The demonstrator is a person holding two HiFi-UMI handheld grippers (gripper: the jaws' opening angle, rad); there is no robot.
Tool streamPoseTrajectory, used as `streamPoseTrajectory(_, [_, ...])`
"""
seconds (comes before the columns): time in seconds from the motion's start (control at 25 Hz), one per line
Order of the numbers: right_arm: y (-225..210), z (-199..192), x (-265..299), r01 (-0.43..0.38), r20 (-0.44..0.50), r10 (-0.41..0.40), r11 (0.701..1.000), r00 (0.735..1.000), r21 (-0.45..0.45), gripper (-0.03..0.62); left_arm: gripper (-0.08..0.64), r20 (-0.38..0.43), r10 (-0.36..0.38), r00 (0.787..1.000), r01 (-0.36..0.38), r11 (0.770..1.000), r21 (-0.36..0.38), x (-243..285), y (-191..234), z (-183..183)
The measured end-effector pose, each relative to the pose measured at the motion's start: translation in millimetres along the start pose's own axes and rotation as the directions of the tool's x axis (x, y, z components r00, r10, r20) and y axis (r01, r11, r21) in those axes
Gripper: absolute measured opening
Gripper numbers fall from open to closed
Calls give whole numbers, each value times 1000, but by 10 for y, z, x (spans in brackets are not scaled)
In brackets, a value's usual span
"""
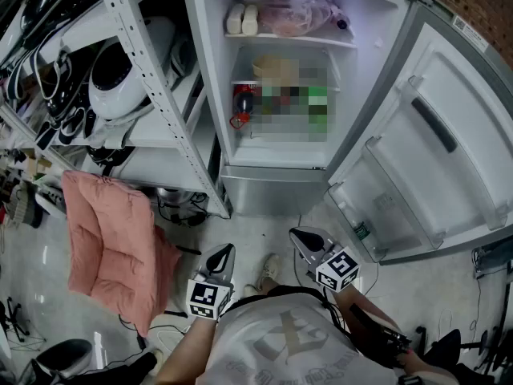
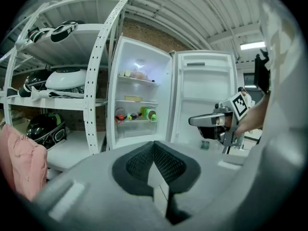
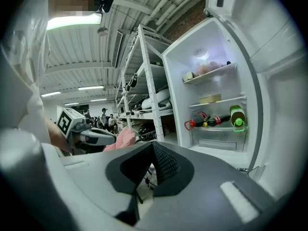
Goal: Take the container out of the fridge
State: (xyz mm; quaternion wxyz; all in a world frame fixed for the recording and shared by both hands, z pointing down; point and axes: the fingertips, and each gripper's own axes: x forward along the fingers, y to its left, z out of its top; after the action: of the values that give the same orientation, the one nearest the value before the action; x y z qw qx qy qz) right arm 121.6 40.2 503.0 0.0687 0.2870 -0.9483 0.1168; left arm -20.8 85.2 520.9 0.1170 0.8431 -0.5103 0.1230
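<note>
Fridge open, container not yet reached.
The fridge (image 1: pixel 210 70) stands open, and the tan container (image 1: pixel 272 69) sits on its middle shelf (image 1: pixel 321 83). The left claw (image 1: pixel 227 252) and right claw (image 1: pixel 300 235) are both closed and empty, well short of it; reaching, gripping and lifting out all remain.

The person is holding the left gripper (image 1: pixel 228 249) and the right gripper (image 1: pixel 297 235) low in front of the torso (image 1: pixel 280 345), side by side and apart, each pointing forward and slightly downward. The right jaws are pressing together, empty. The left jaws seem to be meeting likewise, gripping nothing. The right forearm (image 1: pixel 375 318) is angling inward.
</note>
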Motion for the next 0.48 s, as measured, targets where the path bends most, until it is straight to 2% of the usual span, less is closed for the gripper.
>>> streamPoseTrajectory(0.48, [91,70,-160,33,41,-34,999,999,11,8,3,65,-52,997,48,997,67,-125,-217,171])
